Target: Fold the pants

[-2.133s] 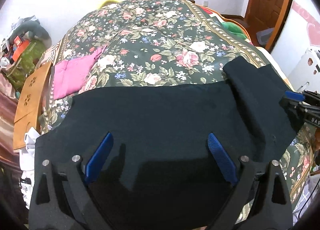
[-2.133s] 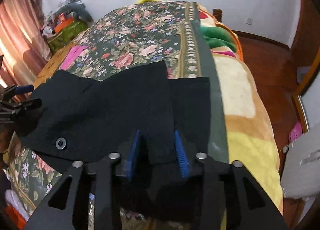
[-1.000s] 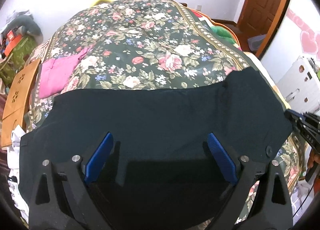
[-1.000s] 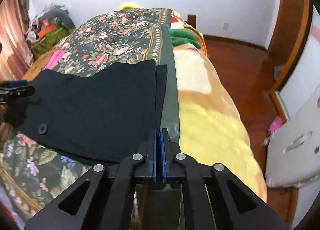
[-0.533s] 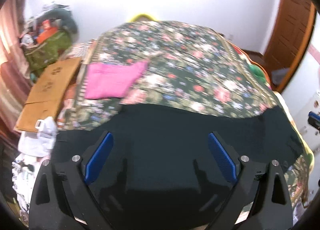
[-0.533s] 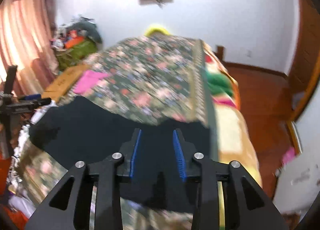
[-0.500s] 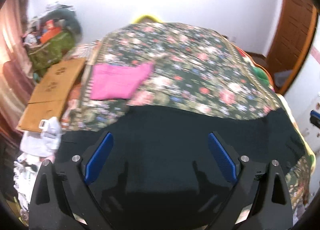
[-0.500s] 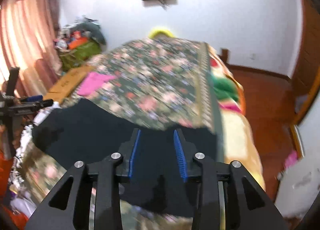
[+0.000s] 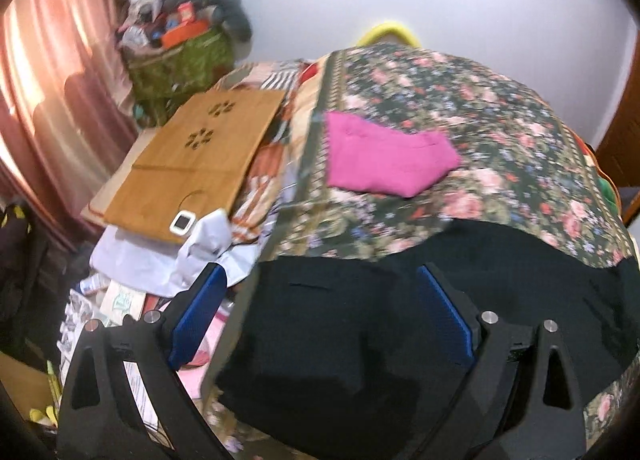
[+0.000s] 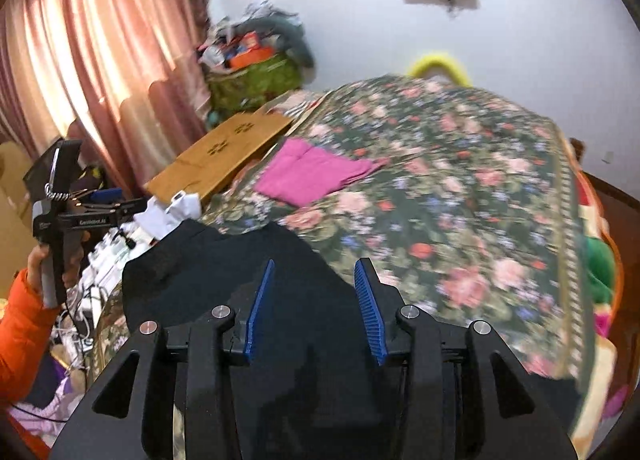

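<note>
Left wrist view
Left gripper (image 9: 320, 312): released, its blue pads spread wide with nothing clamped between them.
Pants (image 9: 360, 324): black, lying flat across the near end of the bed (image 9: 460, 100), below and between the pads.
Pink cloth (image 9: 384, 160): folded on the bed, beyond the pants.
Wooden board (image 9: 200, 160): off the bed's left edge, near the pink cloth.

Right wrist view
Right gripper (image 10: 316, 300): jaws opening, pads apart; pants (image 10: 224, 272) lie beneath them, not pinched.
Pants: on the bed's (image 10: 460, 180) near left corner, on the floral cover.
Pink cloth (image 10: 312, 176): beyond the pants on the bed.
Left gripper (image 10: 116, 204): left of the bed, held by a hand (image 10: 60, 260) in an orange sleeve (image 10: 20, 328).
</note>
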